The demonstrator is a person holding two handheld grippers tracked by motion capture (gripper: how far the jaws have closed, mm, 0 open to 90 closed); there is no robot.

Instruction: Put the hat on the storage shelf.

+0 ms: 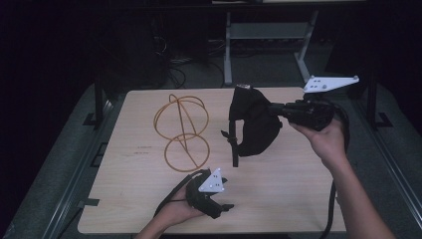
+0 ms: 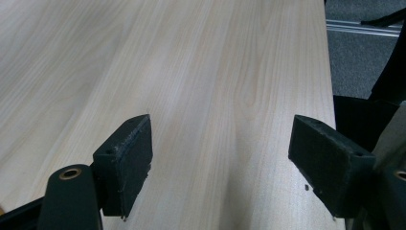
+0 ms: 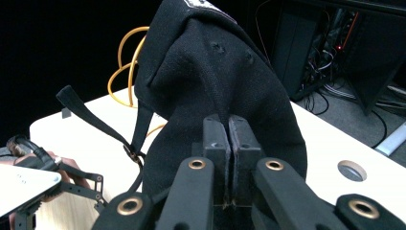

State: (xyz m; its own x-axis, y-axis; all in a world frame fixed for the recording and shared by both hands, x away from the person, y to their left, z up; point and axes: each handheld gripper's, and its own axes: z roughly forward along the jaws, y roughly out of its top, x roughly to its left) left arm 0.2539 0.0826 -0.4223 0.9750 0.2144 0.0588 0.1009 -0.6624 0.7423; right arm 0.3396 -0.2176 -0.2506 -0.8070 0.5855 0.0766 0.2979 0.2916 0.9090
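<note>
Right tool (image 1: 278, 110): jaws pressed together on a fold of the black cap's (image 1: 251, 127) cloth, holding the cap up off the counter (image 1: 278, 199) near its far right part; in the right gripper view the cap (image 3: 215, 86) hangs in front of the jaws, crown toward the camera, and its strap (image 3: 91, 120) with a small buckle dangles at the left. A pale patch sits at the cap's top edge; any writing on it is too small to read. Left tool (image 1: 219, 206): jaws apart, nothing between them; the left gripper view shows bare pale wood between the two black pads (image 2: 127, 163). It rests near the counter's near edge, well apart from the cap. An orange wire frame of hoops (image 1: 181, 132) stands on the counter left of the cap. No brand or label legible anywhere.
</note>
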